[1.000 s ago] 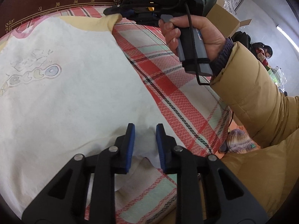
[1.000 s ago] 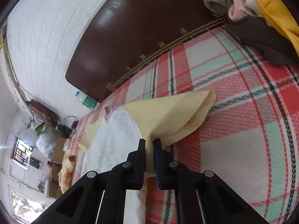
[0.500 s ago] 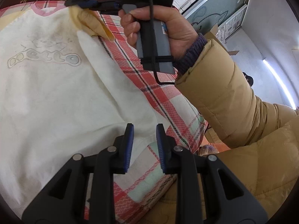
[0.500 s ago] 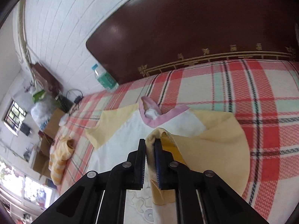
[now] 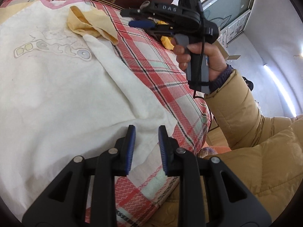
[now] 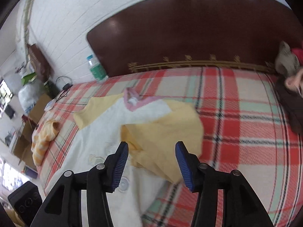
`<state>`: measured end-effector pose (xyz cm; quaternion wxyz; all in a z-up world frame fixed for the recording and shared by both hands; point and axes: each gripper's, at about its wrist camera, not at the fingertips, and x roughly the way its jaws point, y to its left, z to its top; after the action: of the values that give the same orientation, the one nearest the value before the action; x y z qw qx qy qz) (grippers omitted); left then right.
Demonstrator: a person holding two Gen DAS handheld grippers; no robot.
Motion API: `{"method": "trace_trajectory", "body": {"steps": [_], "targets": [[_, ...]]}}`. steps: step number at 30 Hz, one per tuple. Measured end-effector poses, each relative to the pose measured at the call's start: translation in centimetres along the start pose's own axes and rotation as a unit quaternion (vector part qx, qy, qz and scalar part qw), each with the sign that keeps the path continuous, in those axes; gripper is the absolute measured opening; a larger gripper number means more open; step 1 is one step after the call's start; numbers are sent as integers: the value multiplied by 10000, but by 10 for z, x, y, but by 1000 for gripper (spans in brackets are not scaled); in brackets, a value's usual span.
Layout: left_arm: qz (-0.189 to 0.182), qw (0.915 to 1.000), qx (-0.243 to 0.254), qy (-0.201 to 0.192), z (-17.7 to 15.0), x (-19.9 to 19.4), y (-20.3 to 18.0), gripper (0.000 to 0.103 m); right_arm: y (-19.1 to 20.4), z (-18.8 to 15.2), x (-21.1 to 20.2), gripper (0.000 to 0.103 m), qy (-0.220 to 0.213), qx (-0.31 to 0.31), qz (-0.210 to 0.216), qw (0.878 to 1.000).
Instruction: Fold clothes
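my right gripper (image 6: 151, 160) has its blue ribbed pads spread wide with nothing between them, hanging above the yellow sleeve (image 6: 162, 132) of the cream-white t-shirt with yellow sleeves and a pink collar (image 6: 106, 138). that sleeve lies folded inward across the shirt's chest, rumpled, its cuff end pointing toward me. the shirt is spread face up on the red, cream and mint plaid bedspread (image 6: 236, 117), collar toward the dark brown wooden headboard (image 6: 189, 37). the right wrist view is a little motion-blurred.

from the left wrist view, my left gripper (image 5: 146, 147) sits low over the shirt's bottom hem corner near the bed edge. its pads are parted by a modest gap and the cloth (image 5: 56, 94) lies under them; i see none of it pinched. the pale "hello" print (image 5: 51, 47) is readable on the chest, and the folded sleeve (image 5: 90, 24) bunches just beyond it. the right gripper (image 5: 144, 17) shows here too, held in a bare hand (image 5: 200, 56) coming out of a tan puffer jacket sleeve (image 5: 236, 113), raised clear of the bedspread (image 5: 151, 66).

off to the side, a clear plastic water bottle with a green label (image 6: 95, 70) stands beside the headboard, a yellow-and-white striped garment (image 6: 42, 138) lies crumpled at the far bed edge, and a heap of mixed clothes (image 6: 289, 71) sits in the corner.
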<state>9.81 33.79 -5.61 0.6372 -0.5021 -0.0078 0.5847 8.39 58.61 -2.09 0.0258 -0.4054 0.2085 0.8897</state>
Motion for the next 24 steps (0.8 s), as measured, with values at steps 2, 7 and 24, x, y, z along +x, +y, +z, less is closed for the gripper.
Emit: {"method": "trace_trajectory", "body": {"steps": [2,7,24], "targets": [[-4,10000,-13,14,0,0,1,26,-26,-7,6,53,211,432,-107,9988],[33,10000,-48,32,0,-5,0,26,-51,-18,37,54,440,1029,514,9924],[34,9999,-116,23,5,-16,5,26,25,82,82,27,372,471,1107,9920]]}}
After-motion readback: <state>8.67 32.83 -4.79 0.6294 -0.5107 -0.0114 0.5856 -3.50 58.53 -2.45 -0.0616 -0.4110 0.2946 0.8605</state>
